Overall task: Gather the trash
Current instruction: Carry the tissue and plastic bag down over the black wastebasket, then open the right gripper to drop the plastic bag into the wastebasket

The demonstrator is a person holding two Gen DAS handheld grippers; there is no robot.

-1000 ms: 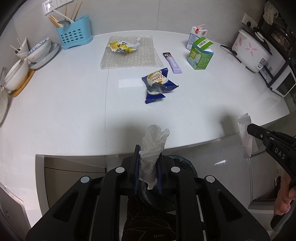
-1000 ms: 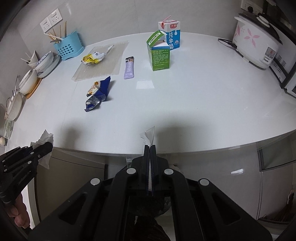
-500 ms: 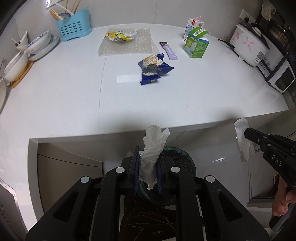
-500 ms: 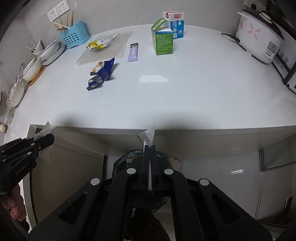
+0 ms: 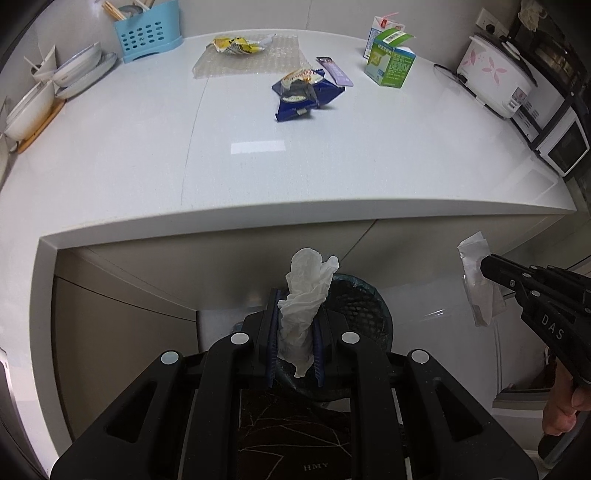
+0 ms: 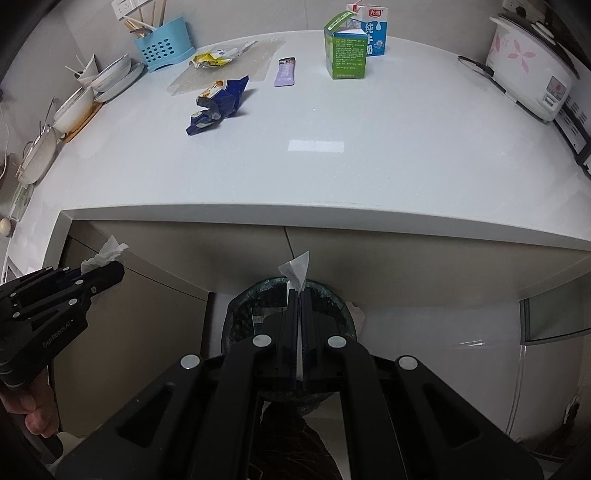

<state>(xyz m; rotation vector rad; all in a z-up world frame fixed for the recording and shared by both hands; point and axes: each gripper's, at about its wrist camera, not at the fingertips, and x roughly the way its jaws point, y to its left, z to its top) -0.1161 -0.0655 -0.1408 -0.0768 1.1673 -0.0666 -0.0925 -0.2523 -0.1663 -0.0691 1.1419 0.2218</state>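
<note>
My left gripper point(image 5: 294, 295) is shut on a crumpled white tissue point(image 5: 306, 291), held in front of the counter above a dark mesh trash bin point(image 5: 360, 306). My right gripper point(image 6: 298, 291) is shut on a thin clear plastic wrapper point(image 6: 297, 271) right over the bin point(image 6: 242, 314). Each gripper shows in the other's view: the right one point(image 5: 484, 264) with its wrapper point(image 5: 478, 284), the left one point(image 6: 118, 267) with its tissue point(image 6: 105, 253). On the white counter point(image 5: 147, 147) lie a blue snack bag point(image 5: 303, 94), a yellow wrapper point(image 5: 232, 45), a purple sachet point(image 5: 336, 72), and a green carton point(image 5: 389, 61).
A milk carton point(image 6: 373, 31) stands behind the green one. A bubble-wrap sheet point(image 5: 247, 59), a blue utensil holder point(image 5: 147, 31) and stacked bowls point(image 5: 44, 92) sit at the back left. A rice cooker point(image 5: 495, 83) and a microwave point(image 5: 561, 144) stand at the right. Cabinet doors point(image 5: 129, 317) flank the bin.
Both grippers have pulled back from the counter and dropped below its edge, still holding the tissue and the wrapper. The trash bin has come into view under them.
</note>
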